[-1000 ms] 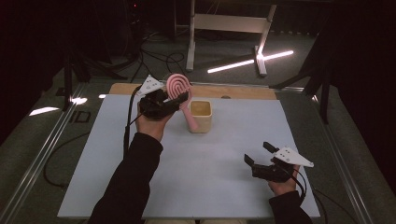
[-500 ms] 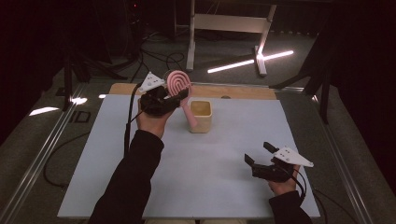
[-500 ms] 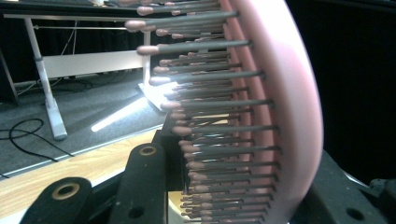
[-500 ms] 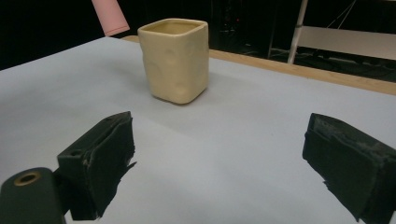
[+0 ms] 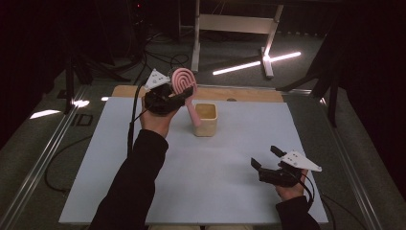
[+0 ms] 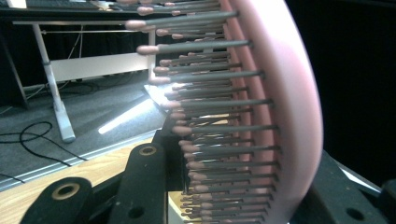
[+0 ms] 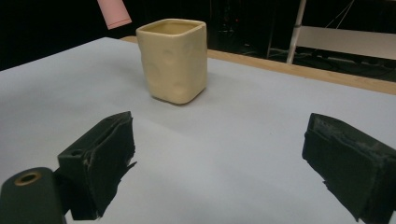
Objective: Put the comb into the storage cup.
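**Pink hairbrush held above cream cup**

A pink hairbrush (image 5: 183,82) is clamped by its head in the left tool (image 5: 178,96), raised at the far side of the table (image 5: 230,158), its handle slanting down beside a cream square cup (image 5: 206,120). The right tool (image 5: 266,158) is held low at the near right, its jaws spread wide around nothing.

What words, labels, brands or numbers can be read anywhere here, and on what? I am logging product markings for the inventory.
None can be read.
pink hairbrush, held in the left gripper: no print shows on its head or handle.
cream cup: plain dimpled walls, no label.
right gripper: plain black jaws, no marking.
white mat: blank.
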Available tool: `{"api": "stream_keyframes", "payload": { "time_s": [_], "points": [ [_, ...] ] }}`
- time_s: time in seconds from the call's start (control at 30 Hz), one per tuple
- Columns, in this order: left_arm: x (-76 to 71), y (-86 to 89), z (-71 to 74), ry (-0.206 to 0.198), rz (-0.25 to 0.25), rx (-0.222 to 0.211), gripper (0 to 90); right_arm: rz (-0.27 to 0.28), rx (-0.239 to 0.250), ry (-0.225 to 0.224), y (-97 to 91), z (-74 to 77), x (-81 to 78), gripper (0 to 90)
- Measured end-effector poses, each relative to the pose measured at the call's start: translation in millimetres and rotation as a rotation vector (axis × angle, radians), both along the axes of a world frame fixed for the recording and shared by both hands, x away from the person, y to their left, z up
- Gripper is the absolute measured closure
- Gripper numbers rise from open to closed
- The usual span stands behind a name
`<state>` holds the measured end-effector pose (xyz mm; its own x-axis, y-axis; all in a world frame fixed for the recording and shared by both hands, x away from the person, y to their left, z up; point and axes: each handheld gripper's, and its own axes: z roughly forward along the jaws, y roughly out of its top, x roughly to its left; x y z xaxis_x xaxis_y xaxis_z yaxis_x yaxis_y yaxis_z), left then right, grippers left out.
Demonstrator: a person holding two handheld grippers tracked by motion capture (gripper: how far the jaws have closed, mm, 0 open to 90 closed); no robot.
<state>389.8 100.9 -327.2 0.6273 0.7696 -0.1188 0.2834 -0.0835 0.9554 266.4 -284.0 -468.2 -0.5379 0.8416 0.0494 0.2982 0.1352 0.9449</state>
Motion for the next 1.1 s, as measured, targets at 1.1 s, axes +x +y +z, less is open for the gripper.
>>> {"api": "stream_keyframes", "payload": {
  "time_s": [1.1],
  "points": [
    [20.4, -6.1, 13.5, -0.027, 0.042, 0.029, 63.5, 0.002, 0.005, 0.005, -1.4, -1.0, 0.4, 9.0]
  ]
}}
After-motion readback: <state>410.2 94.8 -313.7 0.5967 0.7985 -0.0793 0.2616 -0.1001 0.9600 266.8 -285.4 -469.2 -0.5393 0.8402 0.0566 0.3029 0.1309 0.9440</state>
